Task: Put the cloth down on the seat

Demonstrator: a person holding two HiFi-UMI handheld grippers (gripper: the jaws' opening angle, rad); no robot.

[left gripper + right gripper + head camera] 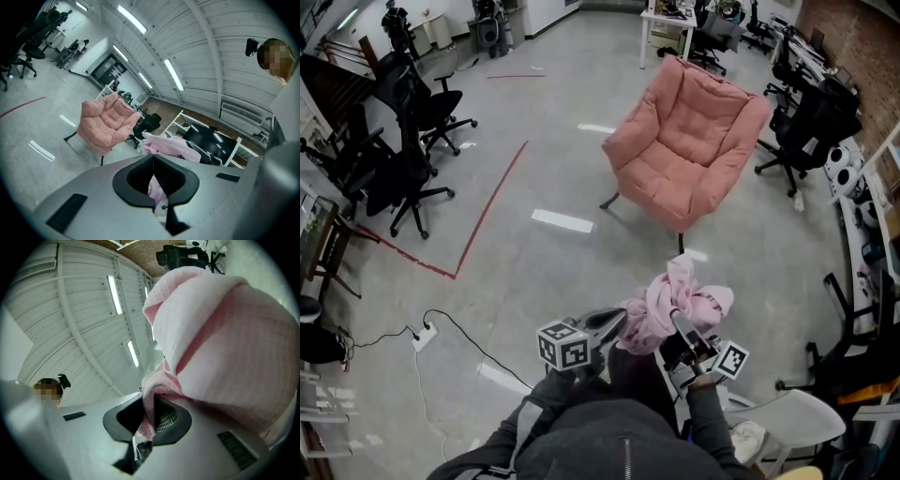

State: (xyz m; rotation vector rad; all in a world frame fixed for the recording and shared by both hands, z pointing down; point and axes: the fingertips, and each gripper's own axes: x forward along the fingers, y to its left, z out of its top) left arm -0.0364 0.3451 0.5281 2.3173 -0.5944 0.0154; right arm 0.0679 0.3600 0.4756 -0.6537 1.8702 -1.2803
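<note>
The pink cloth [675, 302] hangs bunched between the 2 grippers, close in front of the person. It is at 6 o'clock from the pink armchair [689, 141] and well apart from its seat [667, 178]. The left gripper [617, 322] is clenched on a fold at the cloth's 9 o'clock side. The right gripper [679, 325] is clamped on another fold at 5 o'clock. Black office chairs [412, 159] stand at the armchair's 9 o'clock, beyond a red floor line [492, 202].
</note>
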